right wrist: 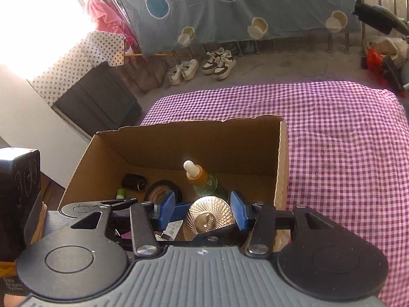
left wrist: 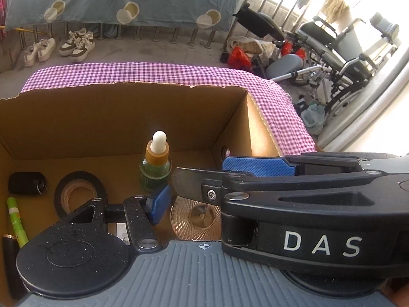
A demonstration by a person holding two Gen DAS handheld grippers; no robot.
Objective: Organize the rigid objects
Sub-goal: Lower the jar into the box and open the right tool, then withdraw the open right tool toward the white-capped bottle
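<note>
Right gripper (right wrist: 203, 211) fingers part-open either side of one ribbed glass dish (right wrist: 209, 216); contact can't tell. Left gripper (left wrist: 199, 192): only one blue pad (left wrist: 159, 203) clear, the right gripper's body crosses over it, so opening and hold can't tell. Just ahead, one dropper bottle (left wrist: 155, 167) upright. Left of that: one tape roll (left wrist: 79, 194), one black key fob (left wrist: 26, 183), one green tube (left wrist: 16, 222). All inside one cardboard box (left wrist: 122, 117) on checked surface (right wrist: 345, 140). Two shoe pairs (left wrist: 58, 47) on floor beyond.

The right gripper (left wrist: 258, 166) hides the left gripper's far finger; label (right wrist: 171, 230) unreadable.
</note>
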